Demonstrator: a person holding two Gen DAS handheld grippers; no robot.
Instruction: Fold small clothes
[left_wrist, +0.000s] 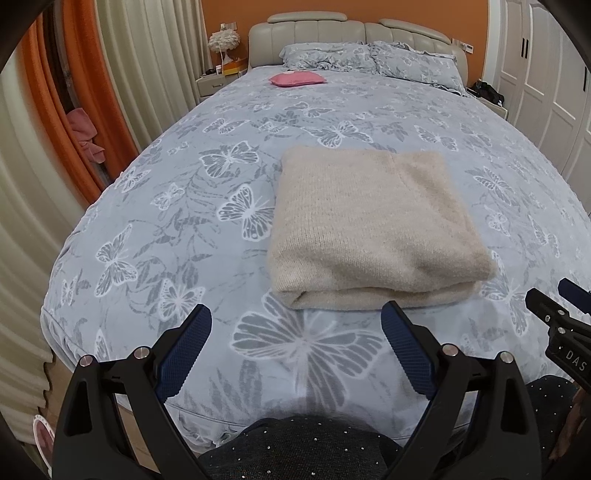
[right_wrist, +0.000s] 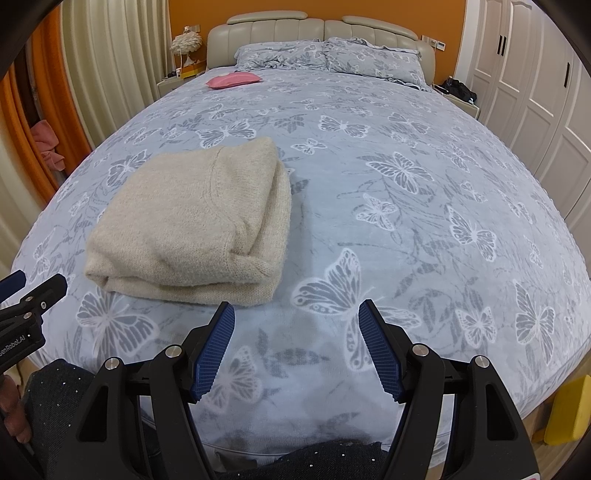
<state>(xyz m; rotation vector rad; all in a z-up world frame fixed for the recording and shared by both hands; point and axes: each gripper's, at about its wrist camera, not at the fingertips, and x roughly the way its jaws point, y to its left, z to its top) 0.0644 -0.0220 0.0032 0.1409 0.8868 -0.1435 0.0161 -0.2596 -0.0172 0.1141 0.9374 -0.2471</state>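
Beige sweater (left_wrist: 373, 225) sits folded on the bed (left_wrist: 147, 221), center frame, long axis running away from the tools. Left tool (left_wrist: 295, 325) fingers apart, empty, square behind its near edge; right tool (right_wrist: 297, 319) apart, empty, offset right. Left is nearer.

right tongs (left_wrist: 567, 334): "DAS" partial | left tongs (right_wrist: 18, 328): "enRobot.AI", start cut off
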